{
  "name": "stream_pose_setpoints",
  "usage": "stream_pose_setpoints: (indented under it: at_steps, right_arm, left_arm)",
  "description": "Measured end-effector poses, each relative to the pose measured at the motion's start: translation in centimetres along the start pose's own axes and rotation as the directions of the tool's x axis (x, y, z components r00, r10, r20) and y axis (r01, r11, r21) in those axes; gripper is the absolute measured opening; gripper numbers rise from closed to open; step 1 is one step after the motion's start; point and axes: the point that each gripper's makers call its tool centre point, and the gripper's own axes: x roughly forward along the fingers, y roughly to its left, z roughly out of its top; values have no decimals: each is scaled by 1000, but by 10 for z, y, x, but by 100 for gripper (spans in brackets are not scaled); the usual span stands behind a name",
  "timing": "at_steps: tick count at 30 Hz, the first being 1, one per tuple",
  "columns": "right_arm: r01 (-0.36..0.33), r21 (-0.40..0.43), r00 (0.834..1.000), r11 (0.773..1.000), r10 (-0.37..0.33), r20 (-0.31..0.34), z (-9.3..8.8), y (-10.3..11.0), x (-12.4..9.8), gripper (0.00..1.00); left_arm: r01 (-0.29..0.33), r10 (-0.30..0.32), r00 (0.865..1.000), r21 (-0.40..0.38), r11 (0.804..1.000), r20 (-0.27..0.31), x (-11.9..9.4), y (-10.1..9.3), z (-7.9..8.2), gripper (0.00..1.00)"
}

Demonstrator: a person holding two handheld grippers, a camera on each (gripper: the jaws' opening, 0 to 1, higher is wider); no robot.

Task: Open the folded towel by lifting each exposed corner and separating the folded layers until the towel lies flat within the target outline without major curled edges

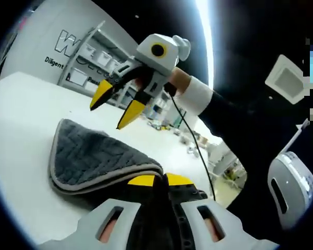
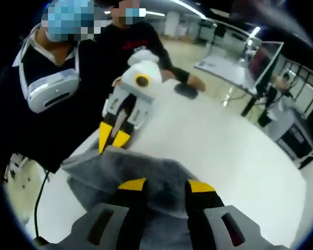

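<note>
A dark grey towel (image 1: 91,153) with a light grey border lies folded in layers on the white table (image 1: 21,125). My left gripper (image 1: 160,180) sits at the towel's near corner, its yellow tips almost together and shut on the edge. In the right gripper view the left gripper (image 2: 113,138) pinches the far edge of the towel (image 2: 146,172). The right gripper (image 1: 116,107) hovers above the towel with its jaws spread apart. Seen from its own camera, the right gripper (image 2: 166,186) stands open just over the cloth, holding nothing.
A person in dark clothes with a white device (image 2: 52,88) on the chest stands at the table's edge. A black cable (image 1: 190,135) hangs from the right gripper. A black object (image 2: 187,91) lies at the far side of the table (image 2: 235,151). Shelves (image 1: 94,57) stand behind.
</note>
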Motion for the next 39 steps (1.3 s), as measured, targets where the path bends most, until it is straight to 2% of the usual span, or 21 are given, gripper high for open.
stream_pose_setpoints:
  at_steps: [5, 11, 16, 19, 20, 23, 27, 32, 34, 39]
  right_arm:
    - [-65, 9, 997, 998, 65, 30, 3, -6, 7, 26]
    - [-154, 4, 988, 988, 154, -6, -1, -9, 17, 24]
    - [-173, 5, 984, 985, 173, -54, -8, -21, 26, 23]
    - [-208, -6, 975, 978, 206, -85, -14, -24, 31, 23]
    - [-208, -20, 976, 978, 206, -76, -13, -26, 34, 23]
    - [-231, 6, 972, 973, 231, -55, -12, -28, 38, 22]
    - [-264, 11, 961, 964, 264, -84, -16, -30, 47, 19]
    - [-278, 15, 957, 960, 279, -81, -13, -34, 56, 19]
    - [-293, 9, 950, 956, 292, -109, -18, -32, 61, 19]
    - [-324, 14, 939, 946, 323, -120, -22, -32, 73, 19]
  left_arm:
    - [-9, 9, 1000, 4, 1000, 1, -1, 1, 0, 4]
    - [-12, 12, 1000, 19, 1000, -5, 1, 0, -2, 5]
    - [-7, 7, 1000, 10, 1000, -3, 1, 1, -2, 5]
    - [-5, 5, 1000, 5, 1000, -5, 1, 3, -3, 5]
    - [-4, 4, 1000, 4, 1000, -5, 1, 3, -3, 5]
    - [-2, 2, 1000, 6, 1000, -2, 1, 2, -2, 5]
    - [0, 0, 1000, 5, 1000, 0, -1, 4, -1, 5]
    - [6, -6, 1000, -2, 1000, -2, 1, 5, -3, 5]
    - [8, -8, 1000, -7, 1000, -3, 3, 6, -4, 5]
    - [11, -11, 1000, -8, 1000, -14, 5, 5, -9, 5]
